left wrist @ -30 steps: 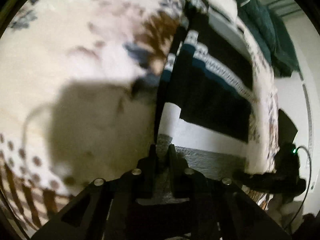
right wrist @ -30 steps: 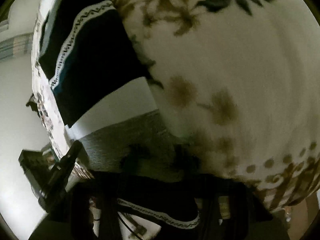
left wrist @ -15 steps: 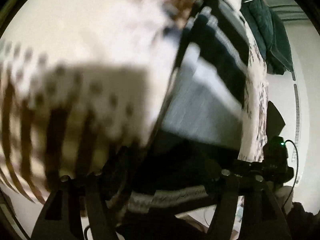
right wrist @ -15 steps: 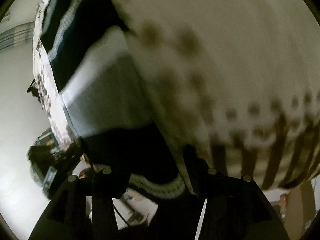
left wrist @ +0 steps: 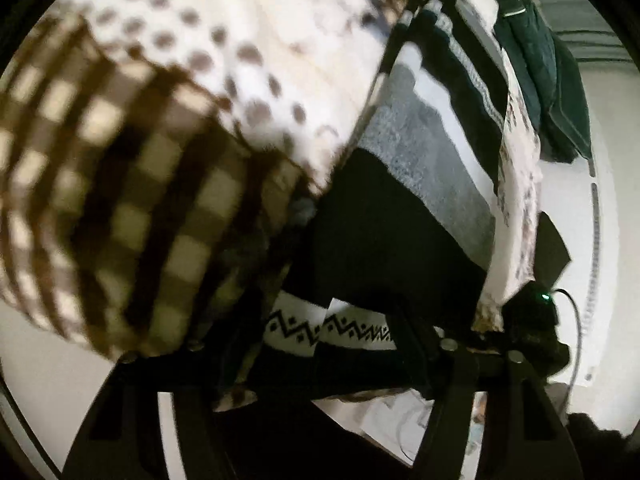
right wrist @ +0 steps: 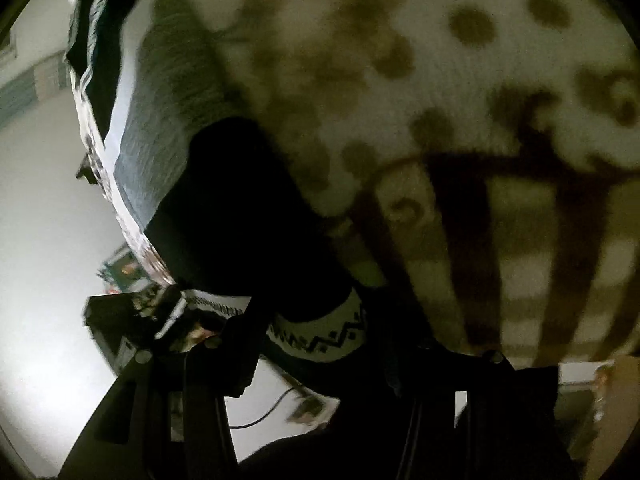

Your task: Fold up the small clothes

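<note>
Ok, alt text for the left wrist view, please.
The left tongs stand open over the near edge of a striped garment, black, grey and white with a zigzag-patterned hem, lying on a cream blanket with brown dots and checks. Dark green cloth lies at the far end. The view is motion-blurred.

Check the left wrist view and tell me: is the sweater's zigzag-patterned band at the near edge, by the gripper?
Yes, the white zigzag band of the sweater lies just ahead of the left gripper.
</note>
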Tool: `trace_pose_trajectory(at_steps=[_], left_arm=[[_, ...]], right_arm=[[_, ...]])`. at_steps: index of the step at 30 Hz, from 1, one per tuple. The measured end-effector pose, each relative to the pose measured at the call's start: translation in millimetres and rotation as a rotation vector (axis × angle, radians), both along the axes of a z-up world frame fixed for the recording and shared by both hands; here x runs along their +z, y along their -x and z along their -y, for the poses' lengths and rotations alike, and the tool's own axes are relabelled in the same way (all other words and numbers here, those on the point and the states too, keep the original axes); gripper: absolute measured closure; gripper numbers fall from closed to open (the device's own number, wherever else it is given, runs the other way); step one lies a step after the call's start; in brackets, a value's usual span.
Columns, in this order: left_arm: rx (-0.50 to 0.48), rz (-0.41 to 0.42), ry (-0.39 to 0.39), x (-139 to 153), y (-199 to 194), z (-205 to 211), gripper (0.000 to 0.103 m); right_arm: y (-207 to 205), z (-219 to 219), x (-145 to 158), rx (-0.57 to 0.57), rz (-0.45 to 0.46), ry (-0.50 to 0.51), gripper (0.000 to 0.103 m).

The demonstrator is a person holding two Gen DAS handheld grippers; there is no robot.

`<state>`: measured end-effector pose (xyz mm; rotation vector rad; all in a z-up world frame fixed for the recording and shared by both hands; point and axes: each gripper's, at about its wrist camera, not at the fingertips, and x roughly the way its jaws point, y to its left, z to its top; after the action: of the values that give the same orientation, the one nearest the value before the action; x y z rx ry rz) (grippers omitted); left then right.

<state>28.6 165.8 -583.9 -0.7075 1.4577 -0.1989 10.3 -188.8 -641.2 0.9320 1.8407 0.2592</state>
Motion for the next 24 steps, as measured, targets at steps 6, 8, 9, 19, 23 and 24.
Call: trace_pose_trajectory(at_steps=[6,8,9,19,23,24], left_arm=[[0.016,0.040,-0.077,20,18,3,0.097],[0.016,0.061,-0.083,31,23,5,0.098],[0.014,0.067,-0.085,35,25,7,0.098],[0.020,-0.001,-0.072,7,32,18,0.098],[0.016,-0.018,0.011,7,29,9,0.092],[0.020,-0.010,0.016,11,30,5,0.085]], right_arm=[[8,-6,30,0.072,0.109,0.166,0.063],[11,-9,39,0.080,0.139,0.194,0.078],[12,-10,43,0.088,0.152,0.205,0.087],[18,16,48,0.149,0.151,0.288,0.099],[10,27,38,0.159,0.111,0.243,0.096],[9,30,36,0.150,0.098,0.220,0.093]])
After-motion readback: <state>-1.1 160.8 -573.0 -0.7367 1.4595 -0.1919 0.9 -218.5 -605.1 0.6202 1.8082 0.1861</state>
